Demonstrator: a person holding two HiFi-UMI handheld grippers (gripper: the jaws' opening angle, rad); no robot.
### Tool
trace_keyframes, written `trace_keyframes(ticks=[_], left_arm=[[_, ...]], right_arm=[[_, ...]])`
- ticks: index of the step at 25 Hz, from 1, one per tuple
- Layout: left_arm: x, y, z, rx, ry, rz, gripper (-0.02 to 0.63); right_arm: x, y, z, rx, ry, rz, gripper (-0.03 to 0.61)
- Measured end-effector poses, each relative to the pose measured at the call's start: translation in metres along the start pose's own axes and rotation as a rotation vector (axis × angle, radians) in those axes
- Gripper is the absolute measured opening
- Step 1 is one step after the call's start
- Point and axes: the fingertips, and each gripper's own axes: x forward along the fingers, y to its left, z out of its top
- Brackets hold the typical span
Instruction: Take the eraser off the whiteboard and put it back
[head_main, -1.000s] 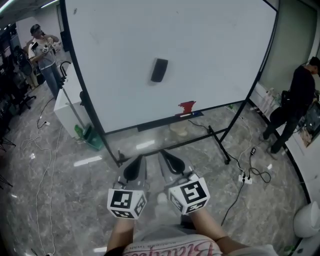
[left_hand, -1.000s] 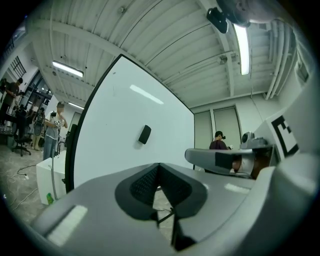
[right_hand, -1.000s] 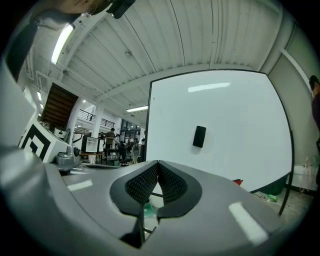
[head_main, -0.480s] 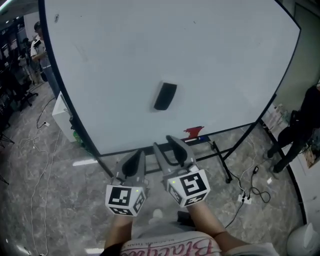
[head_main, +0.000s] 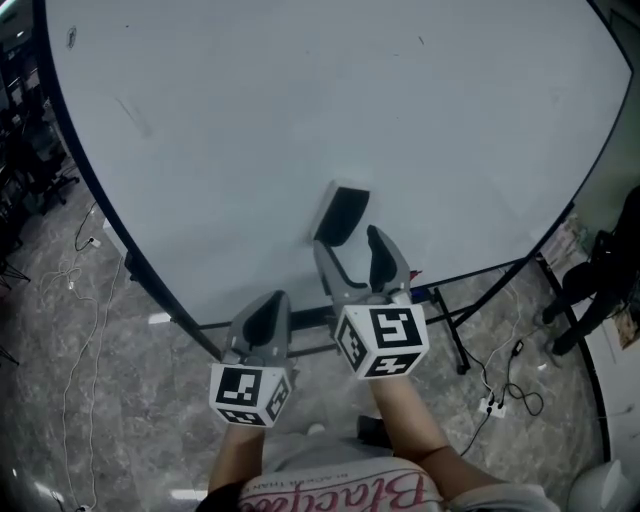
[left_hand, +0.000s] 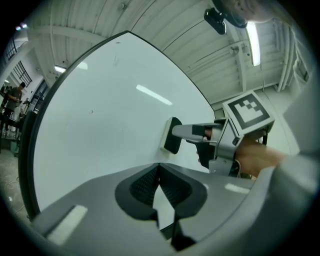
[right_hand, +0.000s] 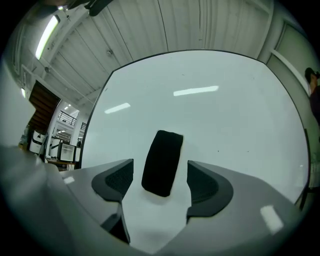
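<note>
A black eraser clings to the whiteboard, tilted a little. My right gripper is raised just below and in front of it. Its jaws are opening and stand wide. In the right gripper view the eraser sits in the gap between the two pads, with white board showing on both sides and no contact. My left gripper hangs lower and to the left, short of the board, shut with nothing in it. The left gripper view shows the eraser side-on, with the right gripper reaching to it.
The board stands on a black frame with feet on the marble floor. Cables and a power strip lie at the right, more cable at the left. A person in dark clothes stands at the right edge.
Both grippers have moved forward to the board, which now fills the view. The right gripper rose to the eraser and its jaws went from shut to wide. The left stayed shut.
</note>
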Motion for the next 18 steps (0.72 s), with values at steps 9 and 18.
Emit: trace_keyframes(ticks=[9, 18], left_arm=[[0.02, 0.015, 0.009, 0.015, -0.006, -0.023, 0.0], [0.018, 0.015, 0.007, 0.018, 0.008, -0.049, 0.0]], right_arm=[[0.032, -0.007, 0.008, -0.038, -0.013, -0.1, 0.275], [0.031, -0.008, 0.006, -0.043, -0.001, -0.104, 0.256]])
